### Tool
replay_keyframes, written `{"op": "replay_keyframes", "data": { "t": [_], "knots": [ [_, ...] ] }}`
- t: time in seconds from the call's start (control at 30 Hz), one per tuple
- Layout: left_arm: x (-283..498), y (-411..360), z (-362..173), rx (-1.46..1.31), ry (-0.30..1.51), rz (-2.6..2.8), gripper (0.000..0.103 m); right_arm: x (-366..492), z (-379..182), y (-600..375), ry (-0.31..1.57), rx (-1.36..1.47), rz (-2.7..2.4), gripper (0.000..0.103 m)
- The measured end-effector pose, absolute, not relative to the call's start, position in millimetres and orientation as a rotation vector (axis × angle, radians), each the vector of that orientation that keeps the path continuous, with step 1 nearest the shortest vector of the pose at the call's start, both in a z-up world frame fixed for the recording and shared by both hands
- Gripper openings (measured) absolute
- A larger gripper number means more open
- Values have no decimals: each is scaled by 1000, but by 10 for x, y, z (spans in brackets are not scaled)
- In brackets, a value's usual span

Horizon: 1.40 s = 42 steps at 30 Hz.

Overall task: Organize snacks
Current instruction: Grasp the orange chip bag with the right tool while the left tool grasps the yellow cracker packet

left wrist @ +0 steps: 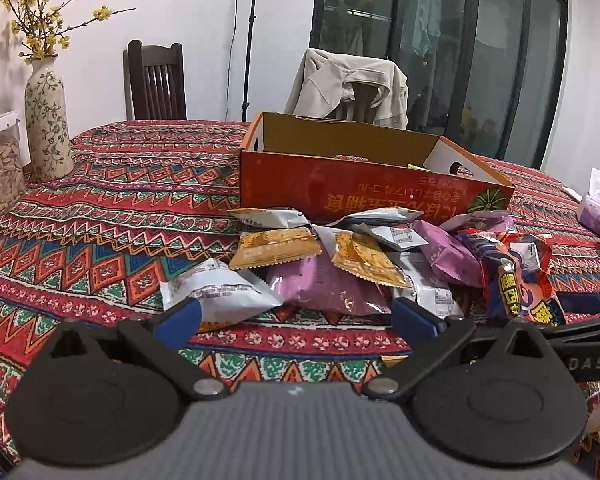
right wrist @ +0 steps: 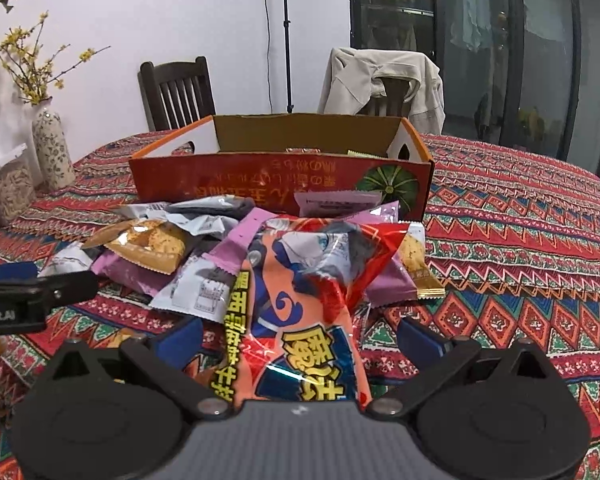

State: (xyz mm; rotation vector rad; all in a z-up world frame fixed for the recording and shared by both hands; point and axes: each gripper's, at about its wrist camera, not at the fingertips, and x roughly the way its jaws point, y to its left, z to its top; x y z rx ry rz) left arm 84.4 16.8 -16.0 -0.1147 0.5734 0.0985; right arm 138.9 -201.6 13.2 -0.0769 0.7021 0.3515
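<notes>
With both grippers' fingers spread wide, the right gripper (right wrist: 298,340) straddling the red snack bag (right wrist: 300,312) on the worktop is best closed mid-bag, then lifted into the orange box (right wrist: 280,176)

Both wrist views low, facing shared box (left wrist: 364,184)
</notes>
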Motion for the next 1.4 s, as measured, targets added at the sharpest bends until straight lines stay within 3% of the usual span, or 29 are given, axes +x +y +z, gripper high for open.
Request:
{"op": "replay_keyframes", "data": {
  "t": [0.1,0.23,0.4,0.8,1.4],
  "knots": [
    [849,146,-159,-115,575,96,103,1423,96,-2014,716,-72,350,94],
    [850,103,-150,-113,578,87,103,1413,87,-2020,712,-64,363,74],
    [849,52,-132,-110,580,80,103,1349,107,-2050,690,-58,379,66],
    [906,-271,-135,-84,625,39,103,1157,319,-2349,573,-31,366,64],
    [921,-627,-329,-38,694,102,103,1079,246,-2610,569,-23,397,65]
  ]
}}
